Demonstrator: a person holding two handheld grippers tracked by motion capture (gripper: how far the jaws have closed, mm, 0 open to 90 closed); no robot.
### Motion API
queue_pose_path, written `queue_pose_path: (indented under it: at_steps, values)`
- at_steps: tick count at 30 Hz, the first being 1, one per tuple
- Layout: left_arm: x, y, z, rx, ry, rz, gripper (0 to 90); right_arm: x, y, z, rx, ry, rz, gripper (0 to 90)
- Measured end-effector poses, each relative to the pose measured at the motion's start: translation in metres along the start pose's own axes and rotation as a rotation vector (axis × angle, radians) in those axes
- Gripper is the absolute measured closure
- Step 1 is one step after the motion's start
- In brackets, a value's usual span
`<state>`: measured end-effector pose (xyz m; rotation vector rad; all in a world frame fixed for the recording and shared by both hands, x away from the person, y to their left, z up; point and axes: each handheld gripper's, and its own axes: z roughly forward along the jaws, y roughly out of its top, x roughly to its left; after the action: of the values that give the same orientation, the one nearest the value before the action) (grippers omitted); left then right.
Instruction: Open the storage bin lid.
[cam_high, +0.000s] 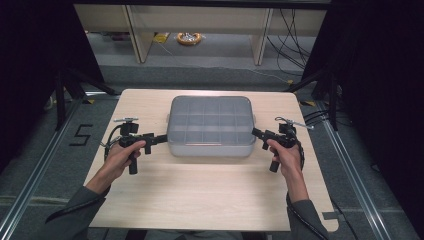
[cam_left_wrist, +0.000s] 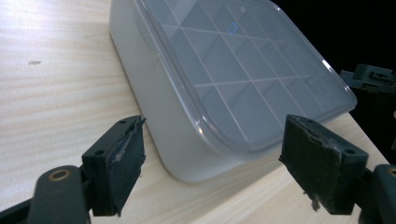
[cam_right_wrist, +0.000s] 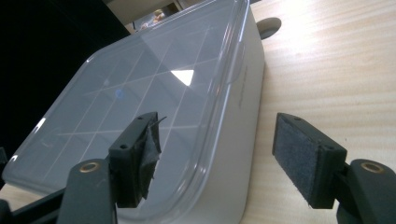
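A grey plastic box (cam_high: 211, 127) with a clear lid (cam_high: 210, 120) is seen lying flat on the pale wooden bench (cam_high: 200, 190), set in the far half and roughly centred between the side edges. A wide bare stretch of bench is left in front of the box, toward the person; narrower bare strips are left at its two short ends and behind it.

Through the lid a grid of dividers can be made out, forming many small compartments. Whether anything lies in them cannot be told, as the lid is cloudy and catches reflections.

The left claw (cam_high: 162, 138) is held at the box's left end, near its front corner. In the left gripper view its pads (cam_left_wrist: 122, 163) are spread wide on either side of that corner, with gaps visible between pad and box wall; nothing is gripped. The right claw (cam_high: 256, 132) is held at the right end. In the right gripper view one pad (cam_right_wrist: 140, 156) stands over the lid's edge and the other out beside the wall, open and holding nothing.
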<state>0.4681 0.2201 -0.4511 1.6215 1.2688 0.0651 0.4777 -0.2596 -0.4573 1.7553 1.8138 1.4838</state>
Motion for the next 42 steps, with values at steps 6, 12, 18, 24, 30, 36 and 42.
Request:
queue_pose_path:
  at_steps: [6,12,18,24,30,36,42]
  values:
    - [0.005,0.016,0.018,0.018,0.028,-0.007,22.0,0.000,0.009,0.011,0.018,-0.006,0.016,34.0]
    - [0.005,0.034,0.032,0.001,0.084,-0.003,24.2,0.004,0.016,0.021,0.057,0.010,0.092,34.9]
    - [0.011,0.044,0.044,0.018,0.092,-0.033,27.7,0.004,0.021,0.030,0.054,-0.013,0.075,37.1]
    - [0.019,0.048,0.057,0.041,0.100,-0.069,35.3,-0.001,0.024,0.041,0.059,-0.014,0.025,39.9]
    - [0.021,0.050,0.065,0.050,0.109,-0.079,39.0,0.000,0.026,0.043,0.090,-0.032,0.094,41.7]
    - [0.026,0.052,0.073,0.052,0.102,-0.105,45.5,-0.006,0.028,0.048,0.061,-0.041,0.040,44.1]
    - [0.024,0.052,0.076,0.053,0.094,-0.119,51.4,0.001,0.029,0.048,0.090,-0.028,0.169,49.8]
